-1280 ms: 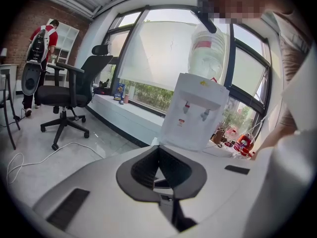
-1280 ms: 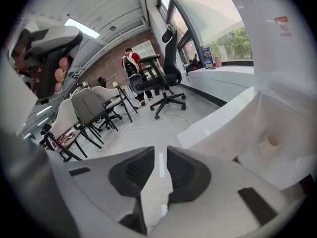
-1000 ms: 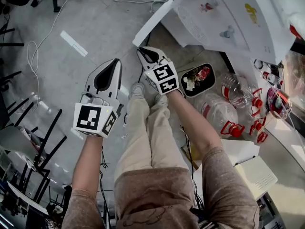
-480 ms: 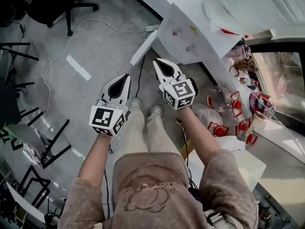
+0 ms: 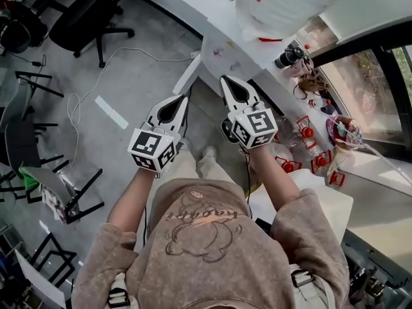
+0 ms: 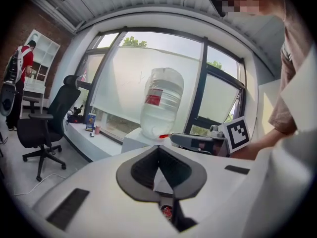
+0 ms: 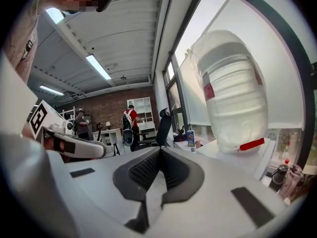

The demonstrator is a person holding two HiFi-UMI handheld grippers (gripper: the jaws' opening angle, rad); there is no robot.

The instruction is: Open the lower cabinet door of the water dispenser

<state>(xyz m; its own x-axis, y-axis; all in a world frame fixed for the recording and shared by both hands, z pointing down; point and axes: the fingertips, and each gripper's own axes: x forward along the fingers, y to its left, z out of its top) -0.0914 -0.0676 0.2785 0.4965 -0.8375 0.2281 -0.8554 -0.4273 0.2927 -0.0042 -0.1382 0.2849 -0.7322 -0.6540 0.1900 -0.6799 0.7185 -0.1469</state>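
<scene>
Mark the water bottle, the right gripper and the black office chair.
water bottle (image 6: 161,100), left gripper view, middle of its clear body.
right gripper (image 7: 159,151), right gripper view, where its shut fingertips meet.
black office chair (image 6: 60,103), left gripper view, its backrest.

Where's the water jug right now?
Head view, top right: the water jug sits inverted on the dispenser, just beyond the right tool.

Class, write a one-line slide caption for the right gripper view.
Right gripper, jaws shut and empty, points toward the inverted water bottle atop the white water dispenser by the window.
</scene>
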